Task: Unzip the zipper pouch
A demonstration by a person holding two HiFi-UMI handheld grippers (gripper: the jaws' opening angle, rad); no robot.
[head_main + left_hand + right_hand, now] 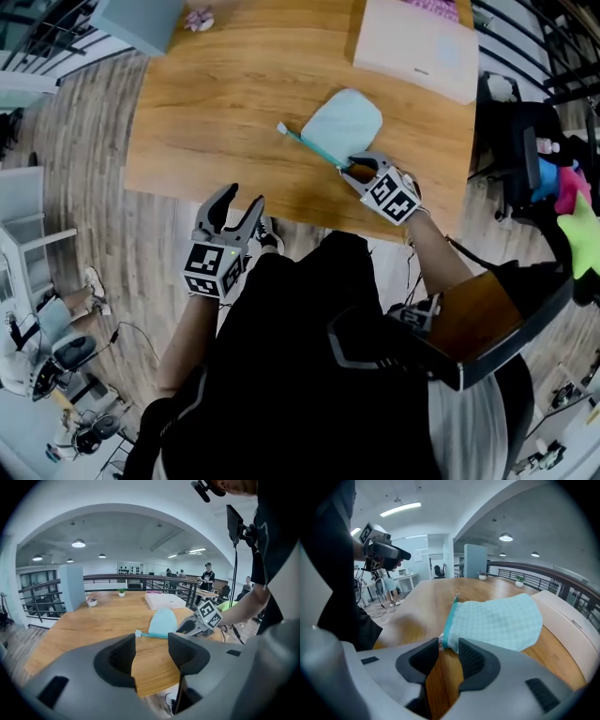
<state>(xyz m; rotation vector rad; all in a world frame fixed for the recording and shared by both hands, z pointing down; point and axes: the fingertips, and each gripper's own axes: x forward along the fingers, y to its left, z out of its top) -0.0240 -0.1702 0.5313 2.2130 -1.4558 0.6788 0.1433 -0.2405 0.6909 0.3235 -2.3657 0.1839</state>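
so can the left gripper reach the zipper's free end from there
Probably yes: the left gripper hangs open off the near edge of the table, only bare wood lies between it and the zipper's free end, and the right gripper sits at the other end.

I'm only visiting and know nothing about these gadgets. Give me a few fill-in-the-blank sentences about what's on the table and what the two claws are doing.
The light blue pouch lies on a ______ table.
The left gripper, by the table's near edge, has its jaws ______ with nothing between them.
The right gripper has its tips at the near end of the pouch's teal ______.
Missing words: wooden; open; zipper.
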